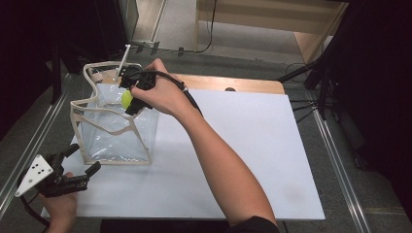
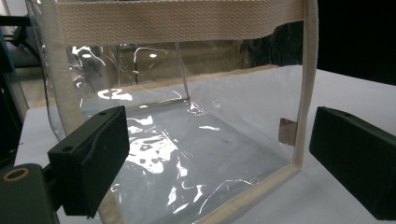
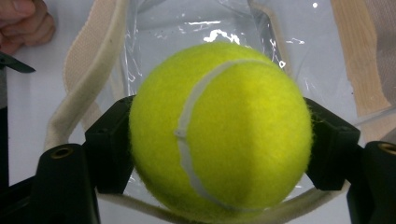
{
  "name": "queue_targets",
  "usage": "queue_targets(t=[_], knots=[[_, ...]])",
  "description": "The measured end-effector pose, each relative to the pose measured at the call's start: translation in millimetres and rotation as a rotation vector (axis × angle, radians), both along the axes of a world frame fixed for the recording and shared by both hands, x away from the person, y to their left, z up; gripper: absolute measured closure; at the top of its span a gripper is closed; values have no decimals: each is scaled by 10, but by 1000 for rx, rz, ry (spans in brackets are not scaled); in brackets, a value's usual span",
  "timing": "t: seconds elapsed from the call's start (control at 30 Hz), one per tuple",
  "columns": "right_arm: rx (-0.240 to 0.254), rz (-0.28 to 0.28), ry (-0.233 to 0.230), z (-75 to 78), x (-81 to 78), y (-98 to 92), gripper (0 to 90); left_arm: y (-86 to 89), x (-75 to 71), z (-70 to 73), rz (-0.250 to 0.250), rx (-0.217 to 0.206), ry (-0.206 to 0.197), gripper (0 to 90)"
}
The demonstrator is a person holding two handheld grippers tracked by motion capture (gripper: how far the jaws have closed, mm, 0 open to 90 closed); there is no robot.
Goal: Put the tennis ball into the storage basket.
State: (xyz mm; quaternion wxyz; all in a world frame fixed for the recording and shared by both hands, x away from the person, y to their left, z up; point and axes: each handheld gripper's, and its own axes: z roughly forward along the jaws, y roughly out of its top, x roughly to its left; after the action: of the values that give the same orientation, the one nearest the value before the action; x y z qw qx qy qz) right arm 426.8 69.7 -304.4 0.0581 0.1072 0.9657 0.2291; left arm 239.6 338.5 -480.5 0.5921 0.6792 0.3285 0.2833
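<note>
High view: right gripper (image 1: pixel 130 99) clamps the tennis ball (image 1: pixel 127 99) above the open top of the clear bag (image 1: pixel 116 128) on the white table (image 1: pixel 252 145); left gripper (image 1: pixel 82 162) near the bag's front corner, jaws apart.
Left gripper view: jaws spread wide, nothing between the pads; bag just ahead.
Right gripper view: jaws pressed against both sides of the ball; bag opening below.

One tennis ball (image 3: pixel 219 126) sitting over mouth of bag. One clear bag (image 1: pixel 114 131) standing on table. Two cream handles (image 1: pixel 104 114) arching over bag. Two grippers showing: right gripper (image 1: pixel 130 99) above bag, left gripper (image 1: pixel 82 162) just beside bag. One white table (image 1: pixel 252 145) lying under bag.
</note>
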Motion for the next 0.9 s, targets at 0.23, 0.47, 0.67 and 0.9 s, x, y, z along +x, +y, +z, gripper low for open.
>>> queue_targets(t=[0.23, 0.47, 0.67, 0.9], knots=[[19, -19, 1, 37, -16, -28, 164, -6, -1, 0, -1, -3, 2, 54], [49, -42, -31, 79, -64, -102, 152, -8, -1, 0, -1, -3, 1, 54], [81, -65, -51, 125, -107, -192, 107, -10, 2, -1, -3, 1, 1, 54], [111, -83, -58, 172, -155, -299, 103, -14, 2, -1, -2, 5, 3, 54]])
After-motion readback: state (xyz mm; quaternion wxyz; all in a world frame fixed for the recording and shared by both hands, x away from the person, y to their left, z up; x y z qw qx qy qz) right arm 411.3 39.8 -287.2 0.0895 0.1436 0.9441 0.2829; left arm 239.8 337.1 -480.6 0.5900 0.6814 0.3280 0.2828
